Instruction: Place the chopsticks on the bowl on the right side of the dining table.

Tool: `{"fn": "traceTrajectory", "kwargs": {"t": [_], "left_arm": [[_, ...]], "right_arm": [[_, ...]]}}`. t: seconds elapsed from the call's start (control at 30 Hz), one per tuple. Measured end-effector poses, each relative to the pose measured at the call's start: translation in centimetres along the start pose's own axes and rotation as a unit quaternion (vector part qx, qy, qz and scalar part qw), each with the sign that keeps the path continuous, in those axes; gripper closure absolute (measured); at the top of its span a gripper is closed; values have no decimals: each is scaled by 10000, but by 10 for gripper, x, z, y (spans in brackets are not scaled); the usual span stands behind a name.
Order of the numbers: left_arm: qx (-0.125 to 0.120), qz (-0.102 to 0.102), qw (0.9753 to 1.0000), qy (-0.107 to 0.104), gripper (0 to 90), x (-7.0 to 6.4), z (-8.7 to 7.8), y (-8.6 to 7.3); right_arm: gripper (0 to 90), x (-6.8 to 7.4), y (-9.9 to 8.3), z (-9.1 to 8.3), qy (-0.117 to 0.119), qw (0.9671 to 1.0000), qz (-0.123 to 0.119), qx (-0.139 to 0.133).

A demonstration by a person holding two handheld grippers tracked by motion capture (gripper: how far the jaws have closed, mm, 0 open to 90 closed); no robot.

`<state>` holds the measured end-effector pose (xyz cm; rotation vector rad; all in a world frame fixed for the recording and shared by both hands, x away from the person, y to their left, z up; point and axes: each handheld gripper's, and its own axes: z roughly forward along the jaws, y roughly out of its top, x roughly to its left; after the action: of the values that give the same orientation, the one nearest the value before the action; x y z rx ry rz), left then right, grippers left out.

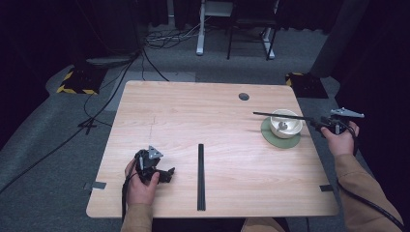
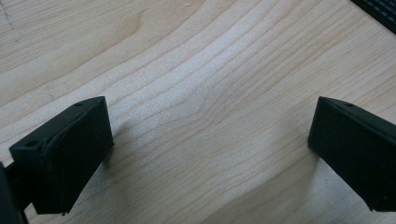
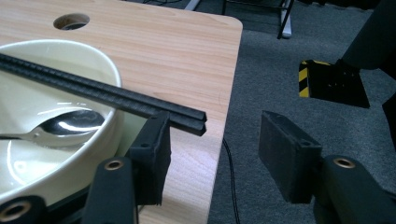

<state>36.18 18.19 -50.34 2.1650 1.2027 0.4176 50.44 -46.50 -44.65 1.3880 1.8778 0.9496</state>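
The right gripper (image 3: 212, 149) – jaws apart – should retreat gently, leaving the chopsticks (image 3: 102, 95) balanced across the bowl (image 3: 100, 65); the left gripper (image 2: 210, 154) gapes, empty.

In the right gripper view the bowl (image 3: 56, 121) is cut off by the left and bottom edges, the spoon (image 3: 60, 128) handle runs out of the left edge, and the chopsticks (image 3: 102, 95) leave at the left, so their far ends are unseen. In the left gripper view a dark ribbed strip (image 2: 378, 9) is clipped by the top right corner, too little to tell what it is. In the high view the dish (image 1: 278, 137) under the bowl is mostly covered by it.
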Motion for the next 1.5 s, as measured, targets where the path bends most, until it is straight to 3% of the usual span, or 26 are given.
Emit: {"fn": "traceTrajectory", "kwargs": {"t": [0.27, 0.43, 0.53, 1.03, 1.5], "left_arm": [[1, 0, 10000, -1, 2, 0, 0, 0], [2, 2, 10000, -1, 2, 0, 0, 0], [1, 1, 10000, -1, 2, 0, 0, 0], [-2, 5, 10000, 11, 2, 0, 0, 0], [2, 1, 10000, -2, 2, 0, 0, 0]], "right_arm": [[442, -8, 2, -11, -111, 9998, 55, -125], [448, -16, 2, -19, -433, 9987, 172, -206], [449, -20, 0, -19, -547, 9981, 263, -93], [444, -13, -1, 1, -501, 9985, 218, 59], [438, -12, -1, 2, -487, 9984, 287, 55]]}}
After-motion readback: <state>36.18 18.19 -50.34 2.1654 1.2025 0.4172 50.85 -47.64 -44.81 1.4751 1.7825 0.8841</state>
